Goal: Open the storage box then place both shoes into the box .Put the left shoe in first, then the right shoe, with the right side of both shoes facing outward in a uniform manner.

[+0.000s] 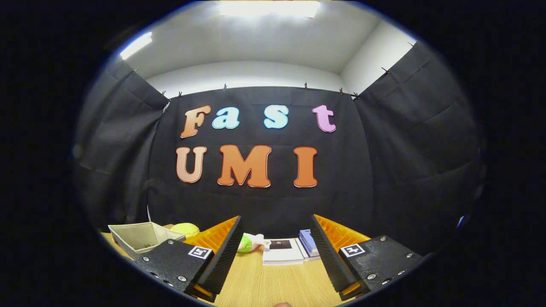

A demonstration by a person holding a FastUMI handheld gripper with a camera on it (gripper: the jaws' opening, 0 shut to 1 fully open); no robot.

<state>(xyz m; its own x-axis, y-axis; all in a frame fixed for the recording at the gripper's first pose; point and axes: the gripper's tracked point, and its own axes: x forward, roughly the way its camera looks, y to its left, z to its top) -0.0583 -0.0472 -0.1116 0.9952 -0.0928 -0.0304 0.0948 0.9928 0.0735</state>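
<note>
So nothing done, I judge: gripper (277,251) fingers spread apart, empty, above table (273,285); can't spot shoes or storage box; tray (136,238), booklets (283,250) beyond; opening, both placements left

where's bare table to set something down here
Free: the wooden table between the open gripper fingers, up to the white booklet ahead. Crowded: the far edge, with a grey tray, a yellow-green soft thing, a green and pink toy, then blue books.
</note>
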